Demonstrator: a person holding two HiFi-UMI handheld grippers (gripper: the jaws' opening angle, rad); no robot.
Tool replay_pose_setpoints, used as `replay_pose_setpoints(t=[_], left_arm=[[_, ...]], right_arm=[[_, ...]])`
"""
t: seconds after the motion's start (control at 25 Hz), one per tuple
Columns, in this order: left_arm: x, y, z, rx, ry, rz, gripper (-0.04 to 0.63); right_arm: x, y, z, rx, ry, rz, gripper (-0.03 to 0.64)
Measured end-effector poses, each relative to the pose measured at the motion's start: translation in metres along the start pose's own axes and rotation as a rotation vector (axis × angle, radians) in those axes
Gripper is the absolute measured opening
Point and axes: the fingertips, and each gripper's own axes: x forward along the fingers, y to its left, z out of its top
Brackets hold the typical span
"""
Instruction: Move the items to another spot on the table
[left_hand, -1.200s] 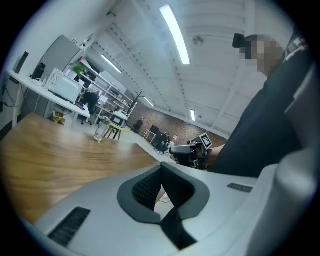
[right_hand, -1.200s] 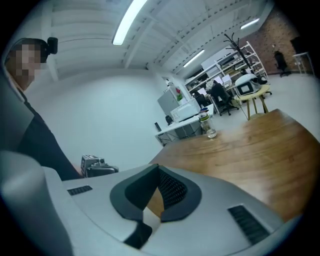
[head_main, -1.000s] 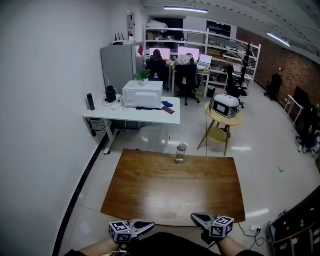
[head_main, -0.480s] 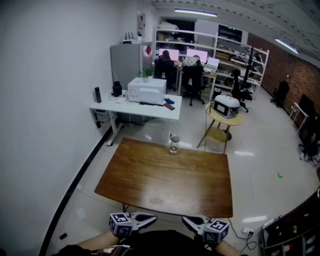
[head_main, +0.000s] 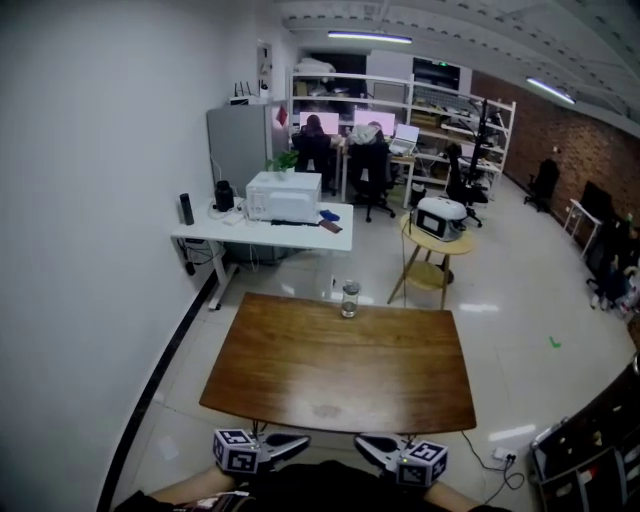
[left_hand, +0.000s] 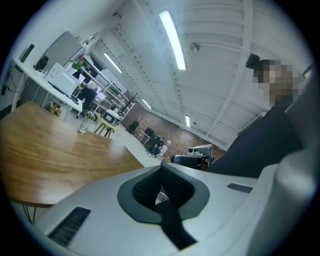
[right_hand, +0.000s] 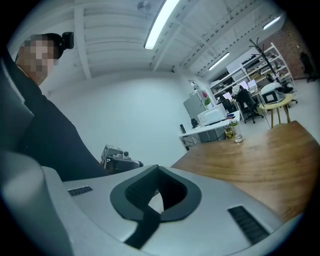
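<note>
While one jar tops one table, the left hand-held gripper and right hand-held gripper are clenched.

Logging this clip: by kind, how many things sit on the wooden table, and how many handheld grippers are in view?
Glass jar, at the far edge of the wooden table: 1
Grippers, both shut and empty, left gripper and right gripper: 2
Total: 3

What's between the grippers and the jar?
Only bare table. The head view shows nothing on it between the left gripper, the right gripper and the jar.
</note>
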Motion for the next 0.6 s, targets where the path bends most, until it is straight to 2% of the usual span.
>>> replay_pose_setpoints(t=[0.16, 0.6], left_arm=[[-0.006, 0.000, -0.002, -0.034, 0.001, -0.012, -0.009], [-0.005, -0.003, -0.002, -0.042, 0.011, -0.053, -0.008]], right_arm=[[0.004, 0.005, 0.009, 0.004, -0.018, 0.000, -0.012], [0.002, 0.007, 0.014, -0.007, -0.038, -0.015, -0.012]])
